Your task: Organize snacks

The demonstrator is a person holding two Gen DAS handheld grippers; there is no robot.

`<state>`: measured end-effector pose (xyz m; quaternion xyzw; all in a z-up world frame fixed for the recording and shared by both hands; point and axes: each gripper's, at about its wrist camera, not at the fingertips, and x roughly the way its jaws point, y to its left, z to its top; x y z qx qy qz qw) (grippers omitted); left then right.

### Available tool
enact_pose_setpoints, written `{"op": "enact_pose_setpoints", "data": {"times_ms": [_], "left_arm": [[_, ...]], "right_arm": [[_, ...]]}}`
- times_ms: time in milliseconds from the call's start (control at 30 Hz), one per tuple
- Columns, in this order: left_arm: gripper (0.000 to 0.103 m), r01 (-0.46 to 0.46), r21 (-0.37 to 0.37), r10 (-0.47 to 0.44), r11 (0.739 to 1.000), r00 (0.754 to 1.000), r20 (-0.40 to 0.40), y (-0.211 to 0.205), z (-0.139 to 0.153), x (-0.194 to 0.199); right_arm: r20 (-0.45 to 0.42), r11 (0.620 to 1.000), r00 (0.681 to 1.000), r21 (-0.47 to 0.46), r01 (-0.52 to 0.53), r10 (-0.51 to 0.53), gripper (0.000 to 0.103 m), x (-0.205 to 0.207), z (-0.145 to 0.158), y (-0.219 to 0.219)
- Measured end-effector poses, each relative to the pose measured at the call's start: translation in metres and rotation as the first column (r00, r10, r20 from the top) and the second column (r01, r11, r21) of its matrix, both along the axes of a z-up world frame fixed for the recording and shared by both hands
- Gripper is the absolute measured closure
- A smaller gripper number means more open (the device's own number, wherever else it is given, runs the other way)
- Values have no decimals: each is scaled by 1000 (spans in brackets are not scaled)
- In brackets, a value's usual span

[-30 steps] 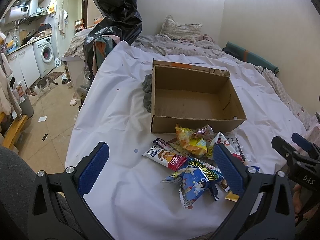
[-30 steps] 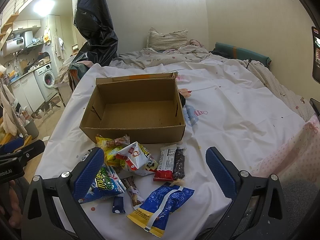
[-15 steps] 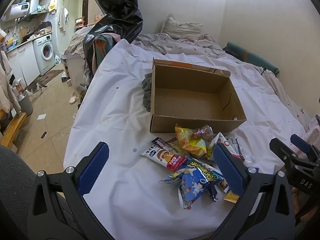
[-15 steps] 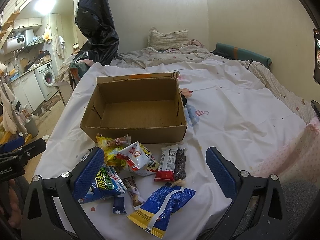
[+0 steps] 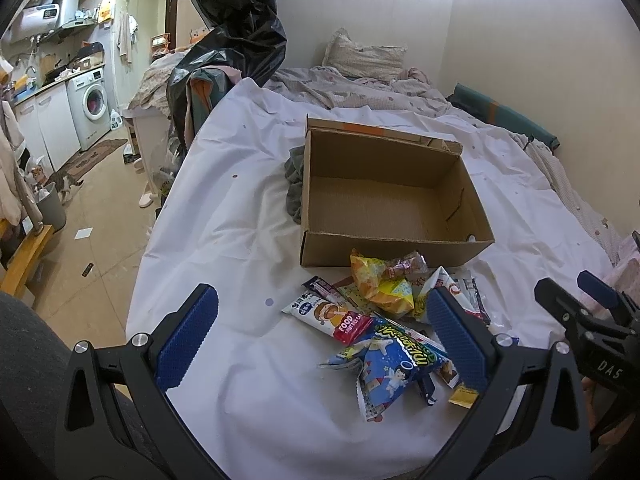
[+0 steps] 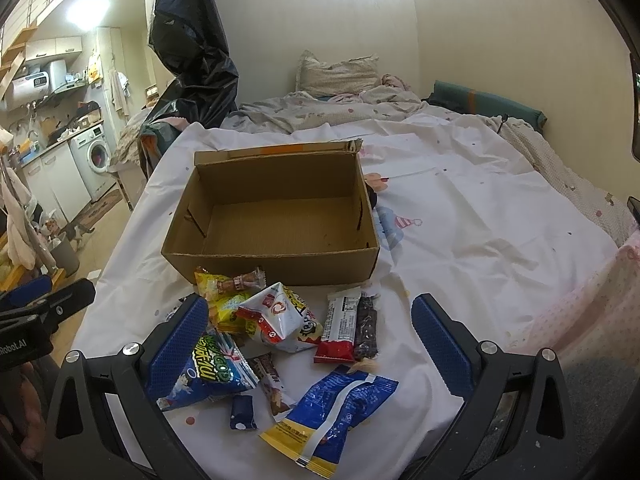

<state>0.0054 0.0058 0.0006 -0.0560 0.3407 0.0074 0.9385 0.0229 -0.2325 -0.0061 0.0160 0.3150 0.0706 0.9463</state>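
An empty open cardboard box (image 5: 388, 200) (image 6: 280, 216) sits on the white sheet. A pile of snack packets lies just in front of it: a yellow bag (image 5: 380, 280) (image 6: 224, 300), a blue star-print bag (image 5: 392, 364) (image 6: 212, 368), a white and red bag (image 6: 280, 316), a red and white bar (image 6: 340, 326), a blue and yellow pouch (image 6: 336, 412). My left gripper (image 5: 320, 344) is open and empty, low over the pile's left side. My right gripper (image 6: 308, 344) is open and empty, over the pile.
The white sheet (image 5: 224, 208) covers a bed with a pillow (image 5: 364, 60) and rumpled bedding at the far end. A black plastic bag (image 5: 232, 40) hangs at the left. The floor, a washing machine (image 5: 90, 108) and a cat lie beyond the left edge.
Both grippers have shifted very slightly; the snacks and box have not moved. The cat on the floor has walked left.
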Motion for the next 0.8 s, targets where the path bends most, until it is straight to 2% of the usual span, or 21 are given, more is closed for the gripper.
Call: {"op": "enact_pose_setpoints", "data": {"times_ms": [800], "left_arm": [[0,2,5,-2,1000,1000,8,-2,2,-1]], "right_arm": [[5,1000,1000,-3,0,0,0,-2,0,1]]}}
